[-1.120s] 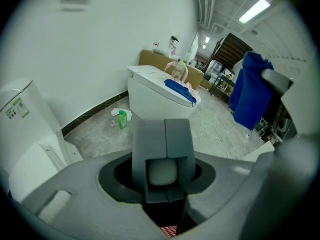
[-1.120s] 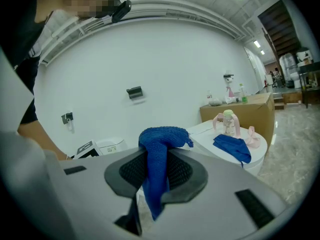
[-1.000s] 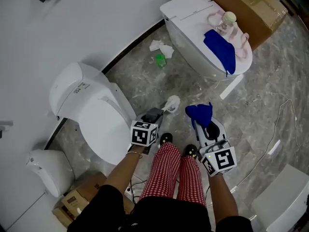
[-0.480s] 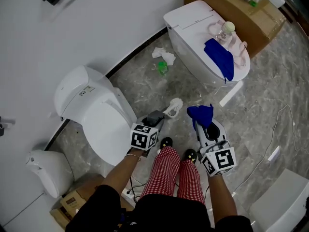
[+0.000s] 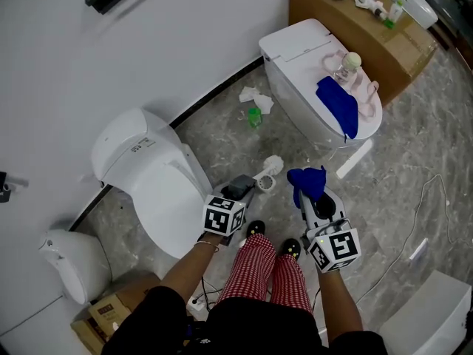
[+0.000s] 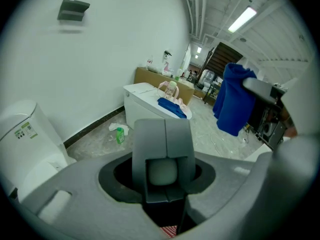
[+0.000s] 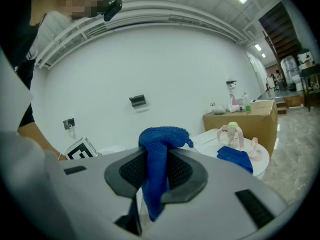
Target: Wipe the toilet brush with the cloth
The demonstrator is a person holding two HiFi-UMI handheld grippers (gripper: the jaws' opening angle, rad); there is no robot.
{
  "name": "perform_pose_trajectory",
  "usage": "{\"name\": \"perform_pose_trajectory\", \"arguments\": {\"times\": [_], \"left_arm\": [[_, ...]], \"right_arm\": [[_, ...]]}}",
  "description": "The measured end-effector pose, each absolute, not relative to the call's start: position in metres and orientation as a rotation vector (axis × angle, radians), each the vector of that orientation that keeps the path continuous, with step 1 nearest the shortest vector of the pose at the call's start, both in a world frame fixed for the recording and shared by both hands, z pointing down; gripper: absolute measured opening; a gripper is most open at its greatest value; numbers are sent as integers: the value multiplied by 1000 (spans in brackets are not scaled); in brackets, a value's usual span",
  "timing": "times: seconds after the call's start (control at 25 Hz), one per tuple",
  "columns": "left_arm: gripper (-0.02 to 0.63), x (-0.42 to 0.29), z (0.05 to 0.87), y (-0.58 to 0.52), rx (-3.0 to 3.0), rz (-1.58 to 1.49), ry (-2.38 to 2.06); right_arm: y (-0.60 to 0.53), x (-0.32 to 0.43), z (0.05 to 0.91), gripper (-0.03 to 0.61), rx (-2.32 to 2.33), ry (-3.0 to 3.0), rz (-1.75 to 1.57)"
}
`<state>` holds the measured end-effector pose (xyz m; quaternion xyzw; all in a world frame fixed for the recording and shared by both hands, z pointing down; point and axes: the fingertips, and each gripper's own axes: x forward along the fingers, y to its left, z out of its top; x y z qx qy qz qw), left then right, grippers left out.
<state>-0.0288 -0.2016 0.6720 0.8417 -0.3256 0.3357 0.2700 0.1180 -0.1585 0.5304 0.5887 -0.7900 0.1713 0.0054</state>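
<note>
My left gripper [image 5: 246, 185] is shut on the grey handle of the toilet brush, and the white brush head [image 5: 270, 172] sticks out beyond the jaws above the floor. In the left gripper view the closed jaws hide the head; only the pale handle end [image 6: 162, 173] shows between them. My right gripper [image 5: 312, 197] is shut on a blue cloth [image 5: 307, 178], which bunches over the jaws and hangs down [image 7: 156, 174]. Cloth and brush head are a short gap apart, not touching. The hanging cloth [image 6: 232, 104] also shows at the right of the left gripper view.
A white toilet [image 5: 148, 172] stands at the left. Another toilet [image 5: 295, 50] at the upper right carries a second blue cloth [image 5: 340, 106] and a small bottle [image 5: 350, 65]. Behind it is a cardboard box [image 5: 369, 21]. Tissue [image 5: 256, 96], a green bottle [image 5: 255, 117] and a cable [image 5: 429, 198] lie on the floor.
Both grippers have risen a little, with the brush and the cloth still held. The gap between brush head and cloth is much the same.
</note>
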Motion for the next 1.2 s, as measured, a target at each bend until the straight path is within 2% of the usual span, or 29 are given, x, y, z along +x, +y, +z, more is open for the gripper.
{"name": "perform_pose_trajectory", "arguments": {"times": [1.2], "left_arm": [[176, 0, 530, -213, 2497, 719, -850]], "right_arm": [[-152, 128, 448, 77, 1849, -2553, 396]]}}
